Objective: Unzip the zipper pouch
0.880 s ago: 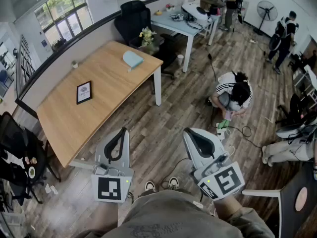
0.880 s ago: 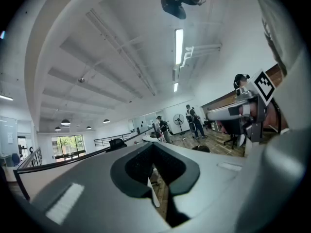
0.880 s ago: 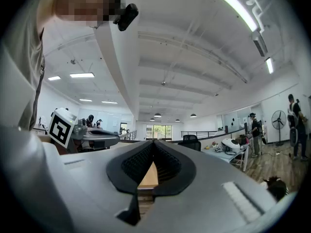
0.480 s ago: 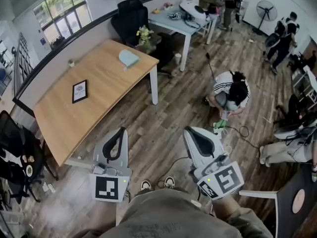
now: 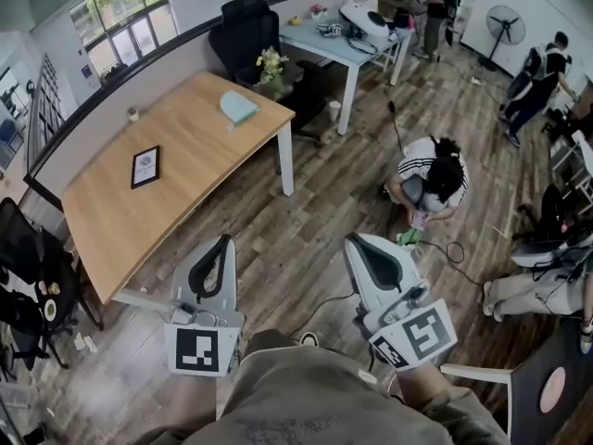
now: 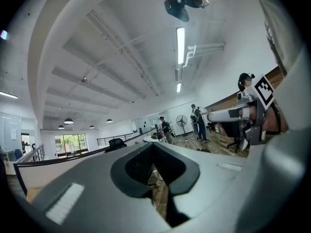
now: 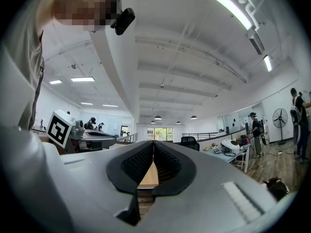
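Both grippers are out in front of the person, level and over the wood-plank floor (image 5: 324,202), and neither is working on anything right now. The left gripper (image 5: 224,243) has its black padded jaws pressed together with nothing between them, only floor showing through the gap behind the pads. Same story for the right gripper (image 5: 353,242): jaws clenched tip to tip and empty. The pale blue flat zipper pouch (image 5: 239,107) lies well apart from both, up at the far end of the light wooden table (image 5: 120,221), near that end's corner. Also on the tabletop is a black-framed card (image 5: 145,166), lying flat nearer the middle. Off to the right, a person in a striped top (image 5: 431,179) crouches on the floor.
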`<state>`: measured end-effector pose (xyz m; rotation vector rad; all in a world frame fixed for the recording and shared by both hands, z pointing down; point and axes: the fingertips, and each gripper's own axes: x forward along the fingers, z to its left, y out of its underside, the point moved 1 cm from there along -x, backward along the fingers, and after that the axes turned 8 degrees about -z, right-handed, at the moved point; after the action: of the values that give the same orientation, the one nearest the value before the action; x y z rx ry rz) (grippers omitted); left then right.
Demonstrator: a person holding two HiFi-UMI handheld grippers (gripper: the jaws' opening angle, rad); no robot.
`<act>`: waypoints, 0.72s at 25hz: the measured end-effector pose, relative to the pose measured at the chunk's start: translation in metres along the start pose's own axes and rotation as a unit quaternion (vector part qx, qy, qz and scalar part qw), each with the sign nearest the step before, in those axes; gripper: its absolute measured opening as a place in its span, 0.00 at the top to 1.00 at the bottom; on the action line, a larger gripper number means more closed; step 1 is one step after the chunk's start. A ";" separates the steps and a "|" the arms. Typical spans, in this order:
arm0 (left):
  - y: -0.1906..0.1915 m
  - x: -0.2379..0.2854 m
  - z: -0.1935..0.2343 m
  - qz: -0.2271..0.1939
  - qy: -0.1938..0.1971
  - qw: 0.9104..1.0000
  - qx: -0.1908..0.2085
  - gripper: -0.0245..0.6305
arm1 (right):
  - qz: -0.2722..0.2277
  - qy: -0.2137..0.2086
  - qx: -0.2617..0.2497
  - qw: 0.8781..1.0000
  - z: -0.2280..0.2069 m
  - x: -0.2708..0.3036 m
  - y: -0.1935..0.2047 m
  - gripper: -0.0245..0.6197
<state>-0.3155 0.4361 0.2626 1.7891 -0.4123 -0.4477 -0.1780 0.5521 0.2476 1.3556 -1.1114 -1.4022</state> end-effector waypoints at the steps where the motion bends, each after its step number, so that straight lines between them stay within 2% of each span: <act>1: -0.001 0.000 0.000 -0.004 -0.004 1.000 0.000 0.96 | -0.002 0.001 0.000 1.000 -0.003 -0.001 0.000 0.94; 4: -0.006 0.005 0.003 -0.029 -0.014 0.999 0.008 0.95 | -0.012 0.017 0.008 1.000 -0.014 -0.002 -0.002 0.94; 5: -0.005 0.007 0.004 -0.031 -0.014 0.999 0.010 0.89 | -0.017 0.021 0.010 1.000 -0.017 -0.002 -0.003 0.93; 6: -0.004 0.009 0.004 -0.029 -0.016 0.999 0.012 0.79 | -0.021 0.024 0.011 0.999 -0.020 -0.001 -0.003 0.89; 7: -0.003 0.012 0.006 -0.028 -0.018 0.999 0.012 0.73 | -0.022 0.026 0.011 0.999 -0.023 0.000 -0.002 0.77; 8: -0.002 0.015 0.007 -0.028 -0.020 0.999 0.012 0.73 | -0.021 0.028 0.009 0.999 -0.026 0.002 0.000 0.69; 9: -0.001 0.018 0.008 -0.027 -0.022 0.999 0.011 0.72 | -0.019 0.029 0.007 0.999 -0.030 0.004 0.002 0.66; 12: 0.004 0.029 0.012 -0.029 -0.022 0.999 0.008 0.68 | -0.013 0.029 0.006 0.999 -0.038 0.011 0.009 0.66; 18: 0.023 0.065 0.026 -0.022 -0.015 1.000 -0.001 0.68 | 0.004 0.023 0.007 1.000 -0.057 0.042 0.028 0.66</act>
<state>-0.2731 0.3763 0.2727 1.7943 -0.3942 -0.5061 -0.1222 0.5028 0.2648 1.3852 -1.0972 -1.3533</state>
